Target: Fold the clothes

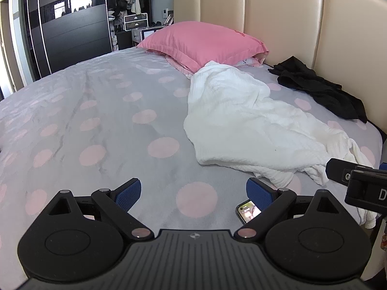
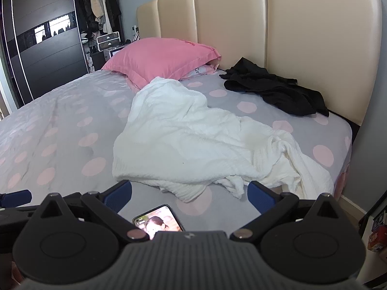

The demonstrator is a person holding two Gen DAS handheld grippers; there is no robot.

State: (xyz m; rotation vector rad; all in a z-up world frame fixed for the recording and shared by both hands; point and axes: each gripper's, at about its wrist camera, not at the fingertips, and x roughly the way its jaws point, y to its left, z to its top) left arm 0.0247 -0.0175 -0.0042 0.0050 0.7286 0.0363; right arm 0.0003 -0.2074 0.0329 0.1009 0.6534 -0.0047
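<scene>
A: Where's the white garment [image 2: 193,140] rel. to grippers?

B: Crumpled on bed [image 1: 96,120], long axis running pillow-end to near right corner. Right gripper [image 2: 189,192] nearer, hem just ahead; left gripper [image 1: 193,191] off to its left. Both w/ fingers apart, holding nothing.

The left tongs [image 1: 193,193] gape wide at the bottom of the frame above the spotted bed [image 1: 96,111]. A crumpled white garment [image 1: 241,120] lies right of centre, a black garment [image 1: 319,89] at upper right.
</scene>
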